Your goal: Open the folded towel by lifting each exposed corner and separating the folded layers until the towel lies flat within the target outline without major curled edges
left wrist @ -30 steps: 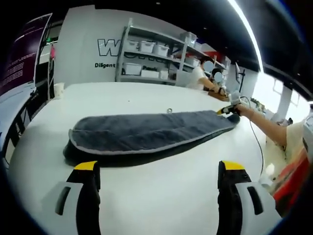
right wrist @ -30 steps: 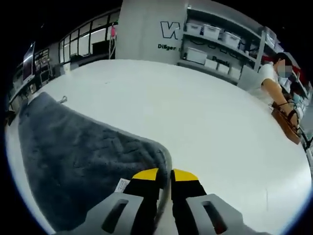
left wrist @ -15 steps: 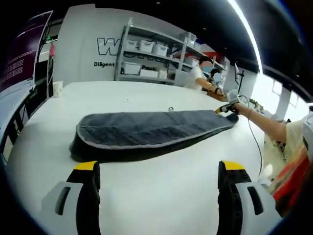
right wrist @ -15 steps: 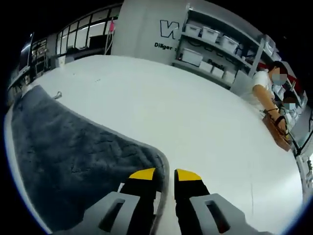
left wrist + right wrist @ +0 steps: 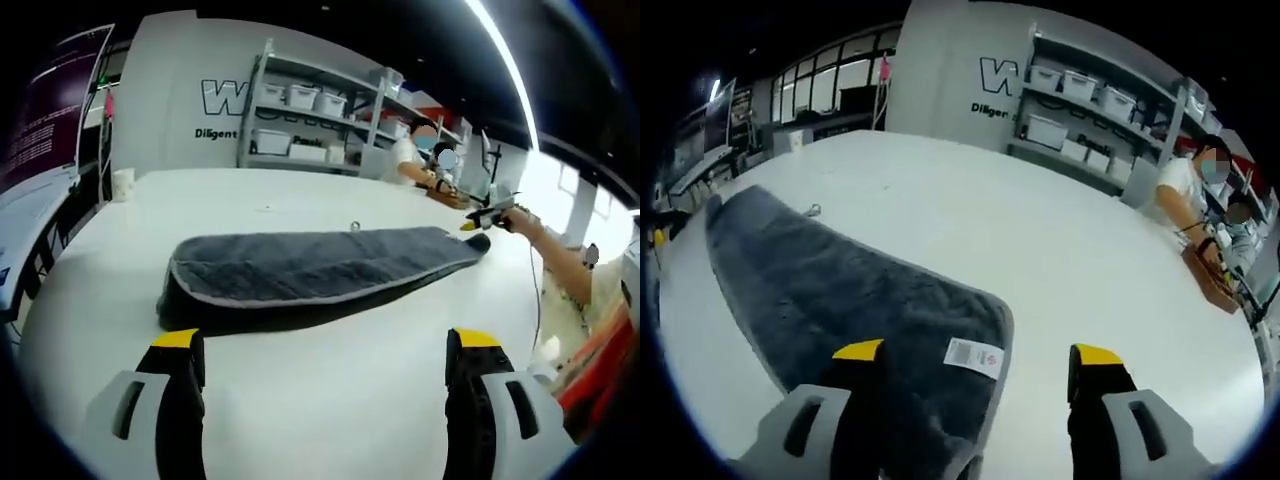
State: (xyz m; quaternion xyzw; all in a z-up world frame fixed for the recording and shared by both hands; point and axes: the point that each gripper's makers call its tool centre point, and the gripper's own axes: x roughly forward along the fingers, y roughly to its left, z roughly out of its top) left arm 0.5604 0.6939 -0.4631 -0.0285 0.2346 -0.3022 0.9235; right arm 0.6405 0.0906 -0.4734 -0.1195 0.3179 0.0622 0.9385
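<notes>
My left tongs [image 5: 325, 350] stand spread wide over bare tabletop, gripping nothing. Ahead of them, well apart, the dark grey quilted towel with a lighter grey border [image 5: 310, 275] lies as a long folded band across the white table [image 5: 300, 420]. At its far right end I see my right tongs [image 5: 490, 215], held above that corner, and from here I cannot tell whether they touch it.

In the right gripper view, my right tongs [image 5: 980, 352] are spread too, empty. The towel's rounded corner [image 5: 855, 300] sits between and just ahead of the yellow-tipped jaws, with a white care label [image 5: 973, 356] lying on top. Beyond the table stand grey shelves of white bins [image 5: 1090, 120].
</notes>
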